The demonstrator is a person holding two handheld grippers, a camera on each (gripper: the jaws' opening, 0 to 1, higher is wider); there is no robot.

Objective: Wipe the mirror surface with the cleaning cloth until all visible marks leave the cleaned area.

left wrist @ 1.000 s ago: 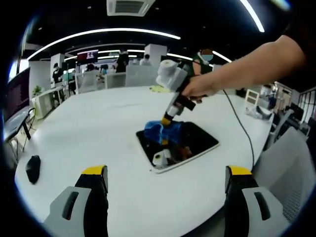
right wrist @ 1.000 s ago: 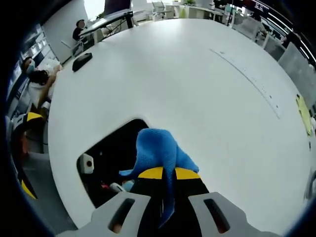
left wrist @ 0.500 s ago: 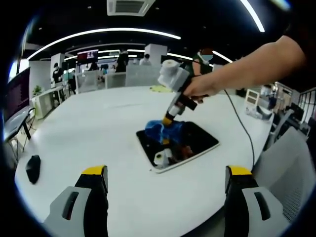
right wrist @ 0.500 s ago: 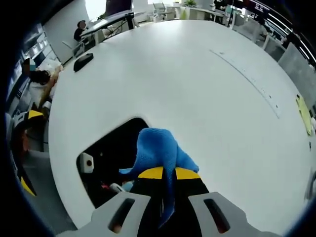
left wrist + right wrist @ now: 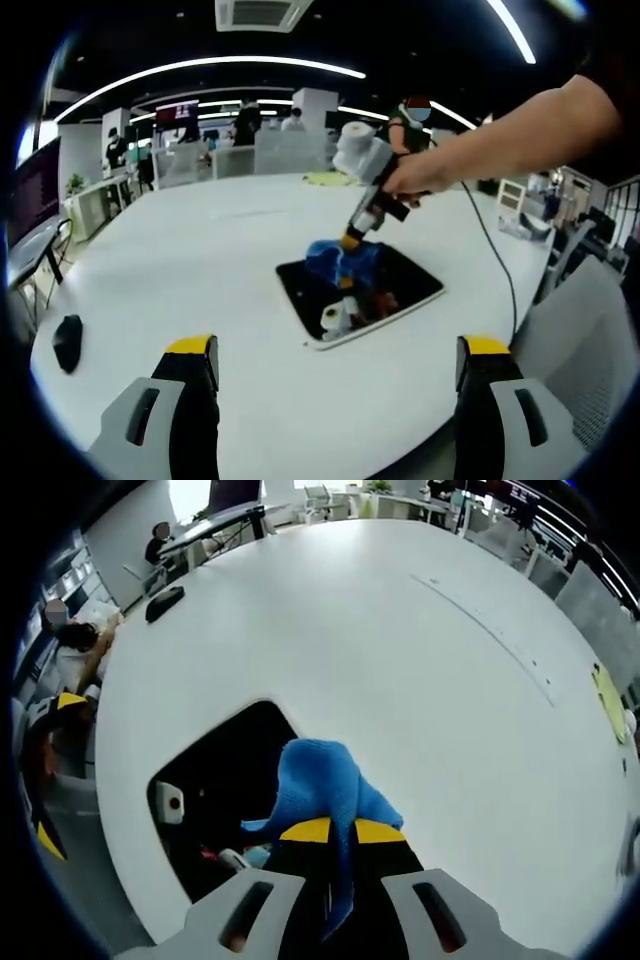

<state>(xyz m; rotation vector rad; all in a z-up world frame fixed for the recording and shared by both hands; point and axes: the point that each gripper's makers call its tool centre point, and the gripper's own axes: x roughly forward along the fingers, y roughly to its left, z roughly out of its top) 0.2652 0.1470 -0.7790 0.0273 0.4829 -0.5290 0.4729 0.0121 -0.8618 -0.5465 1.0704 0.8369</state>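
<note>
Mirror [image 5: 395, 285]: dark, flat, rounded-rectangular panel with a pale rim, lying face up on the white surface [image 5: 200, 270], towards the side nearer the person. Its glass reflects the ceiling and the tool above it, so any marks cannot be told apart from reflections here. In the right gripper view the mirror [image 5: 215, 780] shows as a black patch to the left of the cloth.

Surface: broad, round-edged, white; it carries the mirror flat so it can be pressed on from above.

Right claw [image 5: 351, 240]: held in a hand at the end of a bare forearm, angled steeply down onto the mirror, presumably to bear the cloth against the glass. In its own view the right claw [image 5: 333, 832] has its jaws together, clamped on the cloth.

Left claw [image 5: 335, 375]: jaws wide apart, holding nothing, raised well back from the mirror; likely kept clear so both task items remain in sight.

Cleaning cloth [image 5: 345, 262]: blue, bunched, touching the mirror's far part. In the right gripper view the cleaning cloth [image 5: 315, 780] bulges ahead of the jaw tips.

Small dark object [image 5: 67, 340]: near the surface's left edge, well apart from the mirror.
</note>
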